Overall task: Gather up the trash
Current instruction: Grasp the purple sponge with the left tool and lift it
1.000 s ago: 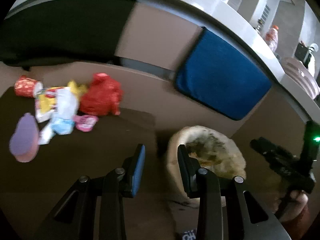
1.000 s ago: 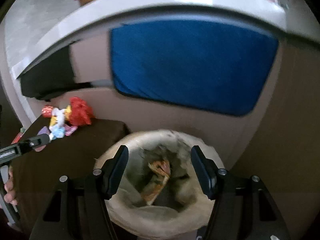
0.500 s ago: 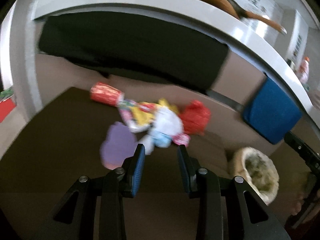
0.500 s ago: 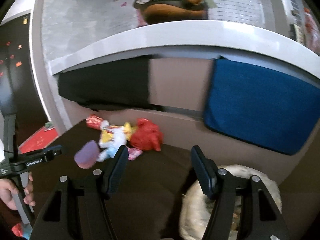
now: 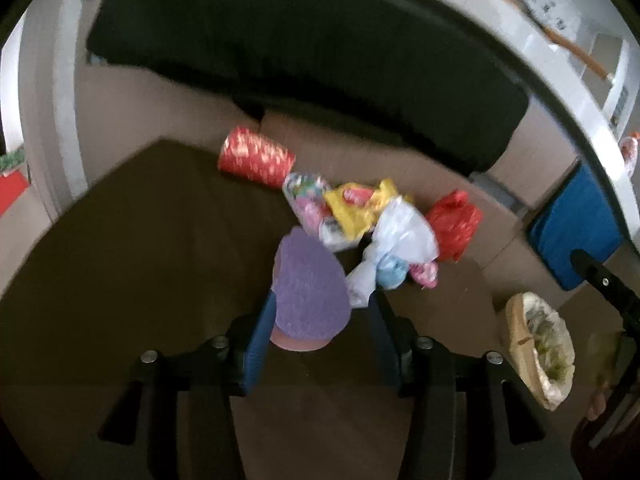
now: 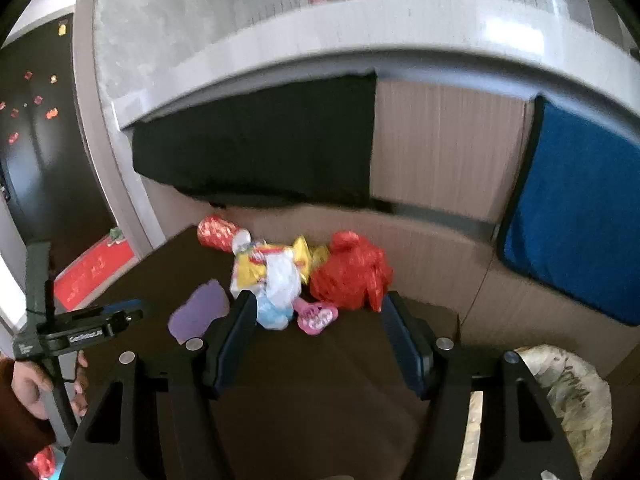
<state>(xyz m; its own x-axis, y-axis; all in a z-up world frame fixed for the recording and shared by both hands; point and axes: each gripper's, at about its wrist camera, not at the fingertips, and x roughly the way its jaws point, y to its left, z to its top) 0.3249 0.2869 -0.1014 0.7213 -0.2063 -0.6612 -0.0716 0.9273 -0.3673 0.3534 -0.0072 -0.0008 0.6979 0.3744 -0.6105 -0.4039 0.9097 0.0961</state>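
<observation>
trash is still lying in a heap on the dark surface (image 5: 152, 240) — a red patterned cup (image 5: 256, 158) on its side, yellow wrappers (image 5: 356, 208), a white plastic bag (image 5: 404, 236), a crumpled red bag (image 5: 454, 224), a small pink wrapper (image 6: 318, 316) and a flat purple piece (image 5: 310, 284) nearest to me. i am bringing my left gripper (image 5: 320, 344) up to the purple piece; its jaws have just been opening and are standing apart on either side of it, not pressing on it as far as i can tell, so nothing is held yet. my right gripper (image 6: 320, 340) is hovering open and empty, aimed at the middle of the heap, near the pink wrapper and the white bag. the bin bag (image 6: 576, 396) is sitting off to the right, beside the surface, and it is already holding some rubbish — so i judge some collecting is done, while the whole heap is still waiting to be carried over piece by piece.
</observation>
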